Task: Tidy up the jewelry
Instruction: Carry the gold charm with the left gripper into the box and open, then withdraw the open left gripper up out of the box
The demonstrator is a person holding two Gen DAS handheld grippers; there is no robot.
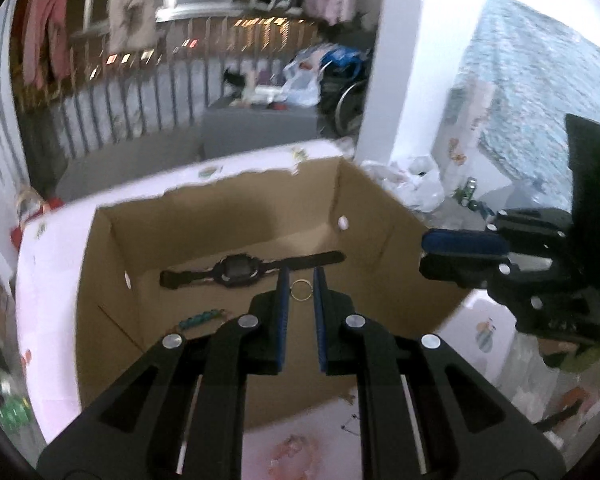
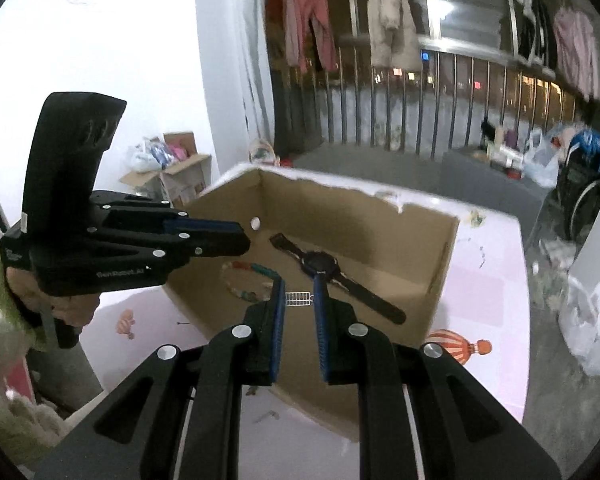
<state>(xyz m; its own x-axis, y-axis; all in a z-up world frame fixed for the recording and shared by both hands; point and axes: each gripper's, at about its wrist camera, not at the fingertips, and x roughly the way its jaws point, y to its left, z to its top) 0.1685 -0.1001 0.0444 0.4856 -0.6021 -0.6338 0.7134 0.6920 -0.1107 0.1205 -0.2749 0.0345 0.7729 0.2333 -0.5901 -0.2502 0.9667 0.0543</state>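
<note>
An open cardboard box [image 1: 380, 216] stands on a pink tablecloth. On its floor lie a black wristwatch [image 1: 236, 272] and a beaded bracelet [image 1: 202, 318]. Above the box, my left gripper [image 1: 301, 274] is shut on a small thin ring [image 1: 300, 290] pinched between its blue pads. My right gripper [image 2: 298, 280] is shut on a small silver ladder-like bar [image 2: 298, 299], held over the box near the watch [image 2: 320, 262] and the bracelet [image 2: 244, 280]. Each gripper shows in the other's view: the right gripper [image 1: 424, 254] beyond the box's right wall, the left gripper [image 2: 246, 242] at its left wall.
A pink trinket [image 1: 292, 456] and a tiny dark piece [image 1: 350, 424] lie on the cloth in front of the box. A sleeved hand [image 2: 60, 308] holds the left gripper. Behind are a railing [image 2: 440, 92], hanging clothes, plastic bags [image 2: 588, 320], a wheelchair [image 2: 580, 192] and another carton [image 2: 180, 176].
</note>
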